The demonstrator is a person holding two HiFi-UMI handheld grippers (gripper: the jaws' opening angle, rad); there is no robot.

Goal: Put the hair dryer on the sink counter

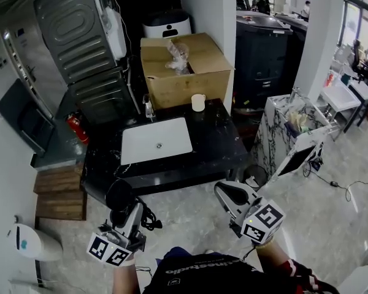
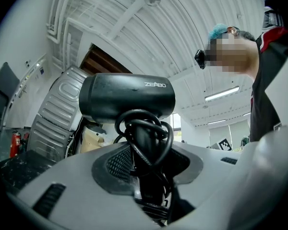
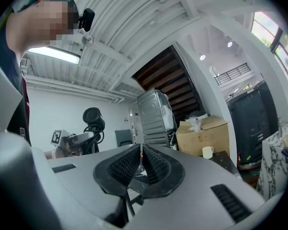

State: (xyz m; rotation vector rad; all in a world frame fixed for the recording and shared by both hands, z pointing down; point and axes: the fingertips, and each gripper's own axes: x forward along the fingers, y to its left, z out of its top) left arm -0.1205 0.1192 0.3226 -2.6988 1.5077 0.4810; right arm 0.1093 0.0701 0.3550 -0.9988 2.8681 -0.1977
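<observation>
**Hair dryer in left gripper, off the counter; right gripper empty**

- Left gripper (image 1: 125, 218): jaws clamped on the handle of the hair dryer (image 1: 119, 196). In the left gripper view, both pads of the left gripper (image 2: 145, 172) press on the black handle, which has the cord (image 2: 145, 131) looped around it. The dryer barrel (image 2: 127, 97) sits crosswise above the jaws, with white lettering on its side.
- Right gripper (image 1: 228, 193): jaws together and nothing between them. The right gripper view shows the two ribbed pads of the right gripper (image 3: 141, 160) meeting with only a thin slit between.
- Dryer position: in the air over the tiled floor (image 1: 190, 216), on the near side of the sink counter (image 1: 216, 144) and touching nothing but the gripper. The head view puts it low left, in front of the counter's front-left corner. The right gripper view also catches the hair dryer (image 3: 93, 118) upright in the left gripper (image 3: 69, 140), off to that camera's left.
- Counter: black top with a white rectangular basin (image 1: 156, 141) set into it, and a faucet (image 1: 148, 108) at the back edge of the basin. A light-coloured cup (image 1: 198, 102) stands at the back of the counter, right of the faucet. Just behind it is a cardboard box (image 1: 184, 72) with crumpled clear plastic on top. The bare black surface lies right of the basin and in front of it.
- The two grippers are well apart, left and right of the person's body, and both are short of the counter.
</observation>
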